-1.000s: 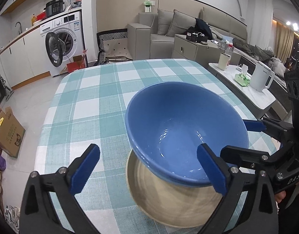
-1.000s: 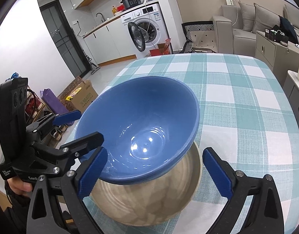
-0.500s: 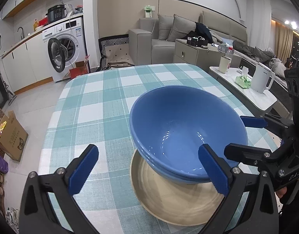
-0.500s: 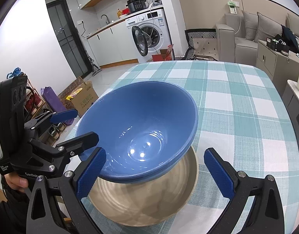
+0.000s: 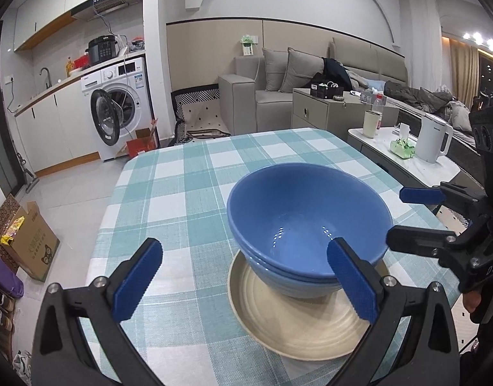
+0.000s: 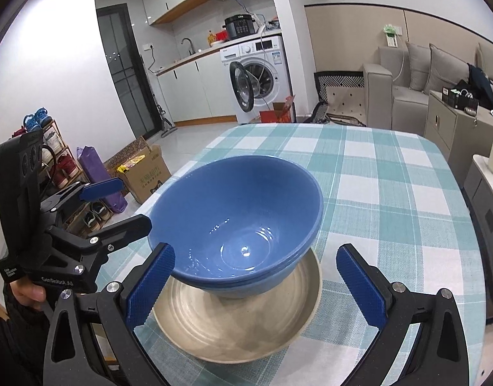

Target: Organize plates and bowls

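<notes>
Looking from the left wrist, the left gripper (image 5: 245, 284) has its jaws wide, empty; its right pad hides part of the blue bowls (image 5: 307, 225), two nested on the beige plate (image 5: 298, 325) on the checked desk (image 5: 182, 193). The plate's near rim is partly hidden.

From the right wrist, the right gripper (image 6: 256, 284) also has wide, empty jaws, framing the same stack; the lower bowl shows only as a rim.
</notes>
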A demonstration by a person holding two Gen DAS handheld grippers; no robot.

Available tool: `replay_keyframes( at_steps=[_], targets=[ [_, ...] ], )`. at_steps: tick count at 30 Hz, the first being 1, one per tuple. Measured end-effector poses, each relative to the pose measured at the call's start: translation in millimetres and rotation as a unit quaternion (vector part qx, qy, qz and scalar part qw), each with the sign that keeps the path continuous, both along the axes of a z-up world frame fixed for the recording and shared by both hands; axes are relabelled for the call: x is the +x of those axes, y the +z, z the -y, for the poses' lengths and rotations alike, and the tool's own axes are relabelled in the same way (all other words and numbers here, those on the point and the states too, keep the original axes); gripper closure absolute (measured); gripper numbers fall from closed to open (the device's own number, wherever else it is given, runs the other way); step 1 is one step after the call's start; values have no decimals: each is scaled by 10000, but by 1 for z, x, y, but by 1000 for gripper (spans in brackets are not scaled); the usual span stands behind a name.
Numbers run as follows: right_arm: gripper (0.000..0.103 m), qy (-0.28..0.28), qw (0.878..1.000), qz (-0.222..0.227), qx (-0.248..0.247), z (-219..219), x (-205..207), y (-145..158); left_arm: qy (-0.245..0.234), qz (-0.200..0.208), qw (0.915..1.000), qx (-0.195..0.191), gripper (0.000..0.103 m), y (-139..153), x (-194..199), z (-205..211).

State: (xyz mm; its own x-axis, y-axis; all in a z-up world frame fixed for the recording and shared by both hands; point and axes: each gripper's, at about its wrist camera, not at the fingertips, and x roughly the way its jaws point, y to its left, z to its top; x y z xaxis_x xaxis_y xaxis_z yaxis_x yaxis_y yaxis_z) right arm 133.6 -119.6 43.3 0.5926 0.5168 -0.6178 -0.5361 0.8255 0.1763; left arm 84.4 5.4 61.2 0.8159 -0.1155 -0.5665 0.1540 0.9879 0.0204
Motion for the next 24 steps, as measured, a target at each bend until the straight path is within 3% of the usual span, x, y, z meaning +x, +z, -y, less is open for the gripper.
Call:
replay_keyframes(
  at_steps=[13,20,24],
  targets=[
    [1,76,9985,478,254,23,-32,5,307,455,9985,3,0,-7,-28,-7],
    [1,71,9978,559,351,31,-44,1,352,699,9966,265,0,-12,-44,-3],
    [1,57,9970,634,436,33,-50,0,345,749,9965,152,0,-12,-49,-4]
  ],
)
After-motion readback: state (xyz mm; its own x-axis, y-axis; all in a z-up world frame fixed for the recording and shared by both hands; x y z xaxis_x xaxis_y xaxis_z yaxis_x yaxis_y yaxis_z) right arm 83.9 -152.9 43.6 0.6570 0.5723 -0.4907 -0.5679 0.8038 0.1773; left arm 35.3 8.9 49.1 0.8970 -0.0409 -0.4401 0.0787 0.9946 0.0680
